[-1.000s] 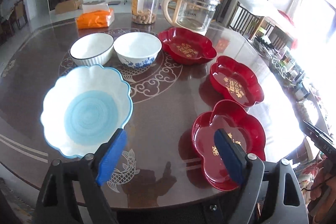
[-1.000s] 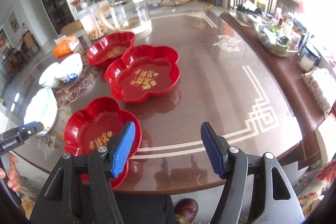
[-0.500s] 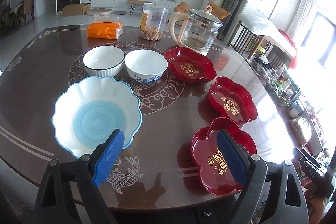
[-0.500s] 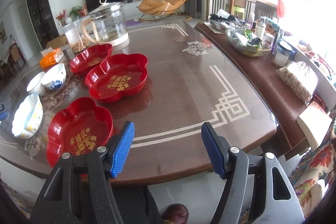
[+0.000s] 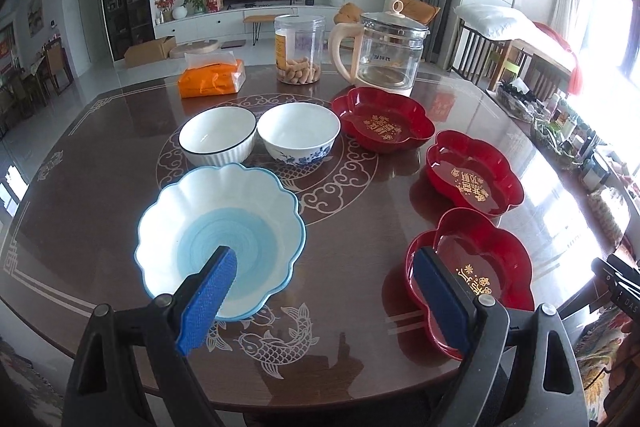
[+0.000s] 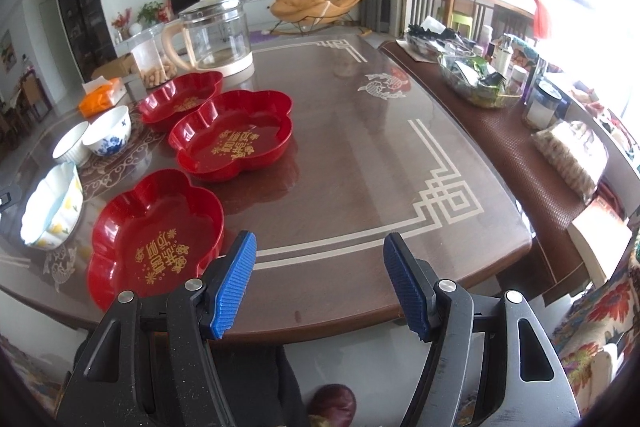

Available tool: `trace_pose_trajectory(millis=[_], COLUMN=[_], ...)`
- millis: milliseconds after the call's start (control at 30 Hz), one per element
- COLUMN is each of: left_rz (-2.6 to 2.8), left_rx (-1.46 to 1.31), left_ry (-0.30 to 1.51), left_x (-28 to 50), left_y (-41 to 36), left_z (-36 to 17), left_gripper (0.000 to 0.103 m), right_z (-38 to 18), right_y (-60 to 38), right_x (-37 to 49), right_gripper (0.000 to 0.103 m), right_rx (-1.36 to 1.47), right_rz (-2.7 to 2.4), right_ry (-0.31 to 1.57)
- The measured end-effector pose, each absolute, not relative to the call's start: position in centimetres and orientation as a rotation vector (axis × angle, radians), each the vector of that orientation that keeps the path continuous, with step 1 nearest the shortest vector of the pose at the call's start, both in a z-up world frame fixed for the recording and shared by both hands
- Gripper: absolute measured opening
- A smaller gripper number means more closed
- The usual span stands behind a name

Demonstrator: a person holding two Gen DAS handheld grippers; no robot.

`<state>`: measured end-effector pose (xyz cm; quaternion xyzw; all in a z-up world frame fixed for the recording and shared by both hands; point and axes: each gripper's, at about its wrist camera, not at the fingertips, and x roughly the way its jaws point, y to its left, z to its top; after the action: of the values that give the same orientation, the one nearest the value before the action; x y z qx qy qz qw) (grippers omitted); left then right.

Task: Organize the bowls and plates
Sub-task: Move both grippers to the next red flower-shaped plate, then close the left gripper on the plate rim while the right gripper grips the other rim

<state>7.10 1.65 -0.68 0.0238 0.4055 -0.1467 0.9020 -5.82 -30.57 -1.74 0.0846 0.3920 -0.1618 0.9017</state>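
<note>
I hold both sets of fingers spread wide and empty above the near edge of the surface (image 5: 352, 219); nothing is pinched. My left gripper (image 5: 324, 303) hangs between the scalloped blue bowl (image 5: 220, 239) and the nearest red plate (image 5: 472, 275), so either could be taken first, in my judgement. My right gripper (image 6: 320, 283) sits just right of that same plate (image 6: 156, 239), its fingers over bare surface.

3 red flower-shaped plates lie singly along the right side; 2 white bowls, the ribbed bowl (image 5: 218, 135) and the blue-patterned bowl (image 5: 298, 137), stand touching or nearly so near the centre. Nothing is stacked, so the sorting appears not yet begun.

Each plate carries gold Chinese characters, too small for me to read reliably. The glass kettle (image 5: 386, 53) bears a small mark I cannot read. The right gripper body, seen in the left view, shows "DAS"
</note>
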Motion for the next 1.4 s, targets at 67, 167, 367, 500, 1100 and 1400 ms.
trace_pose_trajectory(millis=[67,167,367,500,1100,1400], left_rz=[-0.312,-0.324,-0.378,-0.432,-0.432,-0.423], left_rx=[0.05,0.053,0.045,0.05,0.02,0.017], left_ry=[0.862,0.923,0.996,1.048,1.274,1.323], left_x=[7.5,8.6,10.2,12.0,25.8,26.7], left_y=[1.6,1.3,-0.3,-2.4,-16.0,-18.0], left_z=[-1.0,-1.8,-2.4,-1.9,-7.7,-10.3], left_gripper=[0.09,0.09,0.089,0.089,0.086,0.056], right_z=[-1.8,-2.0,-2.1,-2.5,-4.3,-8.5], right_y=[-30.6,-30.8,-31.7,-32.8,-40.0,-38.8], right_x=[-5.7,-5.1,-3.6,-2.2,12.7,16.0], right_gripper=[0.07,0.07,0.07,0.07,0.07,0.042], right_rx=[0.174,0.171,0.186,0.242,0.486,0.406], right_rz=[-0.329,-0.311,-0.269,-0.22,-0.096,-0.107], right_ry=[0.818,0.843,0.884,0.924,1.08,1.156])
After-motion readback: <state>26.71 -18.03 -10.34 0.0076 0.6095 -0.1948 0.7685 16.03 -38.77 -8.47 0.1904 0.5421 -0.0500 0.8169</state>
